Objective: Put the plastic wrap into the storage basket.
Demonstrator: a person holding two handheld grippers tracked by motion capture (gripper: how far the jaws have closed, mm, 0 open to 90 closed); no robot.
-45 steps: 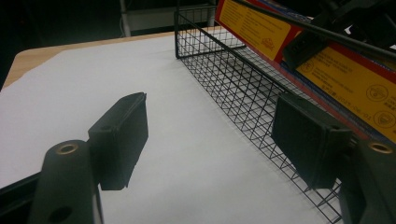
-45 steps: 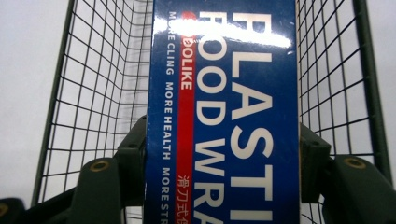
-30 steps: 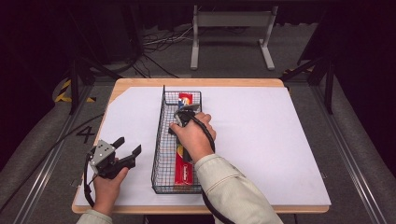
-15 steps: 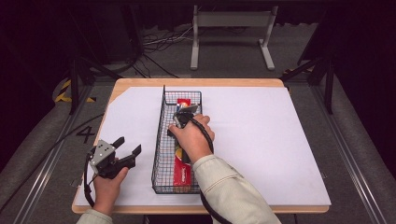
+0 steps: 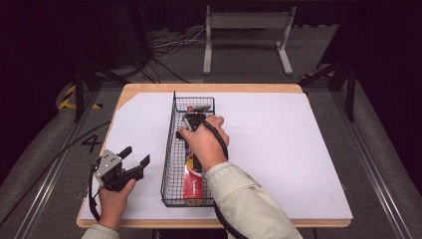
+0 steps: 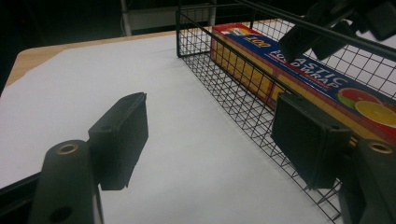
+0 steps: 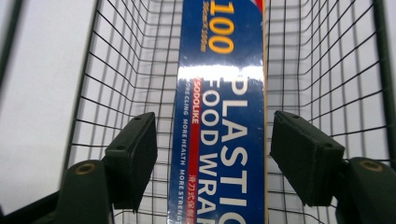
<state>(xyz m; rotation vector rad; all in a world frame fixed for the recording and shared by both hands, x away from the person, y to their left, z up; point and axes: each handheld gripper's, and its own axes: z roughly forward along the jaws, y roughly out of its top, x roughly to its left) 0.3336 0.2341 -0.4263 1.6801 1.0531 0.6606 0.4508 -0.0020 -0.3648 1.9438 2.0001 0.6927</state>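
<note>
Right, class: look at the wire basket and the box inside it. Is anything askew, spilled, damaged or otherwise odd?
Nothing stands out. The plastic wrap box lies flat and lengthwise in the wire basket, intact as far as it shows, and nothing has spilled on the white sheet. The right gripper has just been opening, its jaws either side of the box without pressing on it.

Plastic wrap box (image 5: 193, 185) — middle hidden under right hand (image 5: 203, 142)

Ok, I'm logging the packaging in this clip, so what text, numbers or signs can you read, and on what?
"100" on the plastic wrap box in the wire basket.
"PLASTIC FOOD WRAP" in white capitals on the same box.
"SODOLIKE" and "MORE HEALTH" on its red stripe; the rest there is cut off.
Small print under "100": too blurred to read.
"4" on the floor left of the table.
</note>
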